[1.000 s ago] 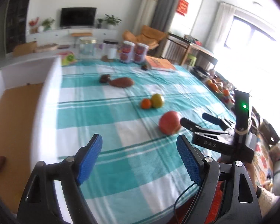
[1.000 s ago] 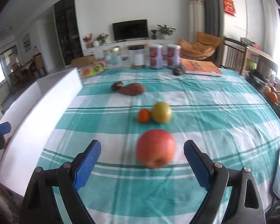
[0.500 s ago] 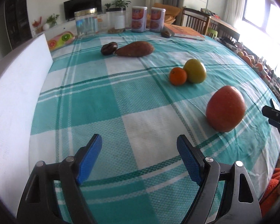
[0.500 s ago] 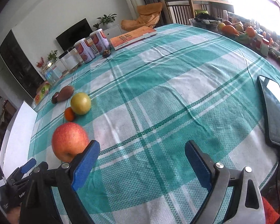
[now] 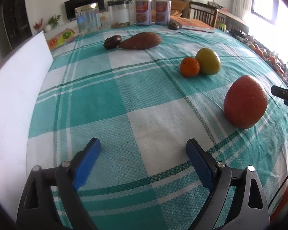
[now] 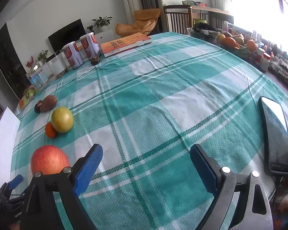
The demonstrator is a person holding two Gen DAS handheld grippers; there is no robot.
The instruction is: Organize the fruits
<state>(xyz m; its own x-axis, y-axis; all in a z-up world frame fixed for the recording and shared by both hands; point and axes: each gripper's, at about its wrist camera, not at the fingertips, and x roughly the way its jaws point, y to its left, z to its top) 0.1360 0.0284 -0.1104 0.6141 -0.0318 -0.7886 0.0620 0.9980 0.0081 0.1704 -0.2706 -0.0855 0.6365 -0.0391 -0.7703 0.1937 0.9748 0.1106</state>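
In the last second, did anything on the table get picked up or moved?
No. Only the claws moved: the right claw swung rightward off the red apple, and the left claw came in low over the tablecloth. Both stayed open. The fruit stayed put.

The left hand-held gripper [image 5: 144, 161] has come lower and closer over the bench [image 5: 113, 88], so the white box is now only a wall at its left. The right hand-held gripper [image 6: 146, 163] has turned to the right; the apple [image 6: 50, 160] now lies outside its left finger.
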